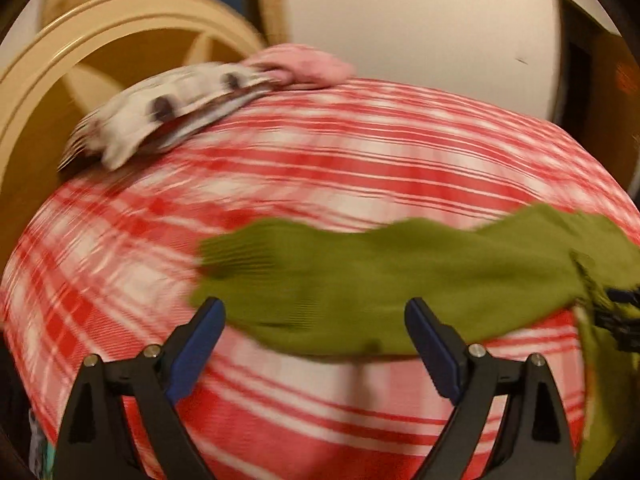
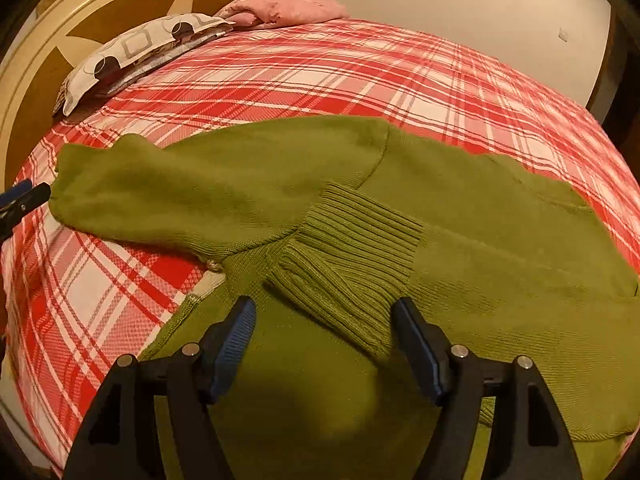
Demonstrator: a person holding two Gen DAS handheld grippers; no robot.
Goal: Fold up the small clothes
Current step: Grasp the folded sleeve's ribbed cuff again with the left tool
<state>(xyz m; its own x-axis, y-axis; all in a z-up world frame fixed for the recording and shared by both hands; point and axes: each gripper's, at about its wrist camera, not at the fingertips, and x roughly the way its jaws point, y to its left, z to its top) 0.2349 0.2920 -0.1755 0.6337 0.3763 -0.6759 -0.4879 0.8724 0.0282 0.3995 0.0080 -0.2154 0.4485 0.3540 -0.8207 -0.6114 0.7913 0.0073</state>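
An olive green knit sweater [image 2: 460, 240] lies on a bed with a red and white plaid cover [image 2: 320, 76]. One sleeve stretches out to the left; the other is folded across the body with its ribbed cuff [image 2: 352, 264] between my right fingers. My right gripper [image 2: 324, 316] is open above the cuff and holds nothing. In the blurred left wrist view my left gripper [image 1: 314, 320] is open just before the end of the outstretched sleeve [image 1: 360, 280]. Its tip also shows at the left edge of the right wrist view [image 2: 24, 200], beside the sleeve end.
A patterned white pillow [image 2: 132, 56] and a pink cloth [image 2: 280, 8] lie at the head of the bed. A cream and gold rounded headboard [image 2: 48, 40] stands behind them. A white wall [image 2: 460, 12] is at the back right.
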